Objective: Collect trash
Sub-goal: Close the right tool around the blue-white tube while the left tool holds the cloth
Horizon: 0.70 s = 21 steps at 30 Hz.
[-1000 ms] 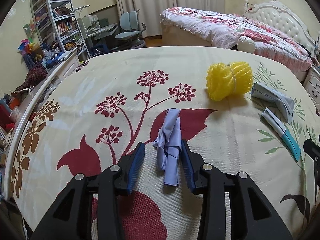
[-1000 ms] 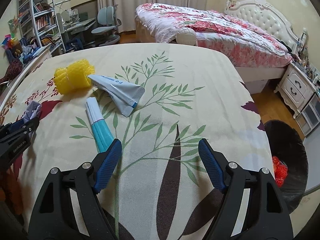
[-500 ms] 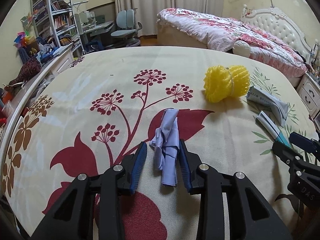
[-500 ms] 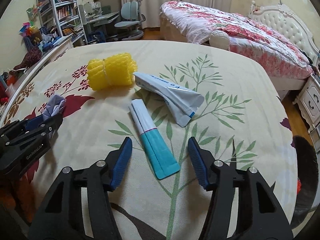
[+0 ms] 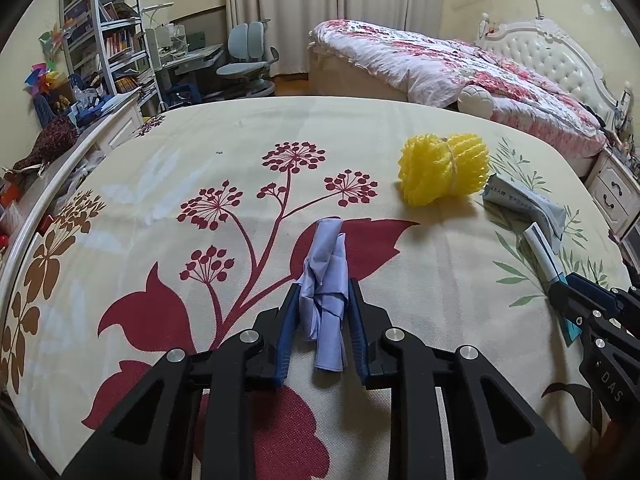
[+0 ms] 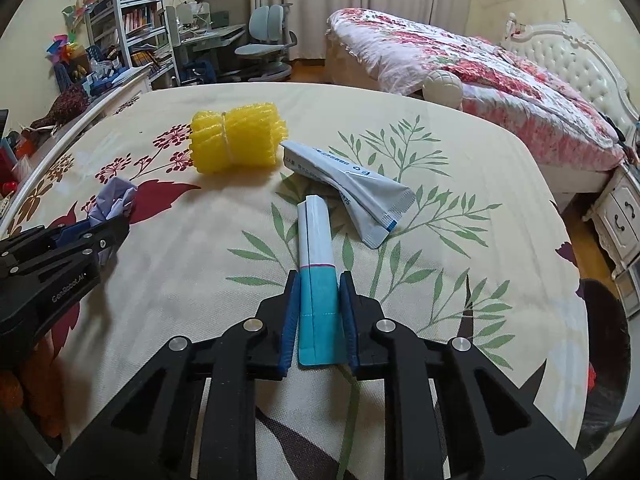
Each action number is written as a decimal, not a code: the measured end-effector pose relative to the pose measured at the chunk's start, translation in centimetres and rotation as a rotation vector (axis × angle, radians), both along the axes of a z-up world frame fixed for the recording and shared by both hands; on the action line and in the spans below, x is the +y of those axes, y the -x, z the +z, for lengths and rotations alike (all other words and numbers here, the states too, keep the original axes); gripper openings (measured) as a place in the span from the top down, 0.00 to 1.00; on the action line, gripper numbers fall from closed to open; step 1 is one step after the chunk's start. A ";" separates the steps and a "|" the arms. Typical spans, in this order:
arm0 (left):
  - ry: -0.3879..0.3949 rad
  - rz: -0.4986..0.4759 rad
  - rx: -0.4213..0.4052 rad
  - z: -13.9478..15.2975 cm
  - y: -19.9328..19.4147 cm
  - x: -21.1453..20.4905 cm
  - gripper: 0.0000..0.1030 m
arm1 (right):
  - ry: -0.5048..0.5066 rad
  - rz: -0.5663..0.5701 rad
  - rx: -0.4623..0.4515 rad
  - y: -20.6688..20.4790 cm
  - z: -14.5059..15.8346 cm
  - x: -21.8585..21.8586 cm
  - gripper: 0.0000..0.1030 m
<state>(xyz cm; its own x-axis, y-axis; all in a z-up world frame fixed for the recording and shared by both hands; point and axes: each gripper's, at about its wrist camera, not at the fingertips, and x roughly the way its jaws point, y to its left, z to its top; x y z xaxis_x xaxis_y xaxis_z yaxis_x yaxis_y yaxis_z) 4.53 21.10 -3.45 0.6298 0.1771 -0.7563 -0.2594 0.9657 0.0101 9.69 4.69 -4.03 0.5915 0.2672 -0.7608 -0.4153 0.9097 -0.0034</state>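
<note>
My left gripper point(image 5: 322, 308) is shut on a crumpled lilac glove point(image 5: 325, 280) that lies on the flowered tablecloth point(image 5: 224, 152). My right gripper point(image 6: 317, 296) is shut on the teal end of a white and teal packet point(image 6: 316, 248) flat on the cloth. The glove also shows in the right wrist view point(image 6: 114, 200), and the packet in the left wrist view point(image 5: 544, 254). A yellow foam net roll point(image 6: 236, 142) and a grey crumpled pouch point(image 6: 356, 184) lie beyond the packet.
A black trash bin point(image 6: 604, 332) stands on the floor off the table's right edge. A bed point(image 6: 460, 60) lies beyond, a nightstand point(image 6: 620, 216) at right, shelves point(image 5: 108, 40) and a desk chair point(image 5: 248, 60) at the back left.
Both grippers closed: the left jaws came in on the lilac glove. The right gripper moved left over the white and teal packet and shut on it.
</note>
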 end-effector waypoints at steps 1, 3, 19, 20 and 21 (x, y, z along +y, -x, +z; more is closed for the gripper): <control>0.004 -0.001 -0.002 0.0 0.1 -0.1 0.75 | -0.006 -0.003 -0.004 0.2 0.1 -0.2 0.81; 0.005 -0.007 -0.007 0.2 0.4 -0.4 0.75 | -0.011 -0.008 -0.009 0.6 0.4 -0.7 0.81; 0.005 -0.116 -0.024 0.6 1.4 -6.5 0.75 | -0.046 -0.126 -0.039 3.0 1.3 -7.0 0.81; 0.010 -0.125 -0.025 0.6 1.4 -7.0 0.75 | -0.048 -0.137 -0.041 3.0 1.3 -7.5 0.81; 0.016 -0.136 -0.026 0.7 1.4 -7.4 0.75 | -0.050 -0.146 -0.043 3.1 1.4 -7.9 0.81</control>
<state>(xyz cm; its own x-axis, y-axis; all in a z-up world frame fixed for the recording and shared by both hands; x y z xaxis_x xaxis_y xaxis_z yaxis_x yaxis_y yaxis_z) 3.10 13.65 -2.77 0.6668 0.0769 -0.7413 -0.1265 0.9919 -0.0109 6.60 -3.24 -2.63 0.6587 0.2130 -0.7216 -0.2791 0.9598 0.0285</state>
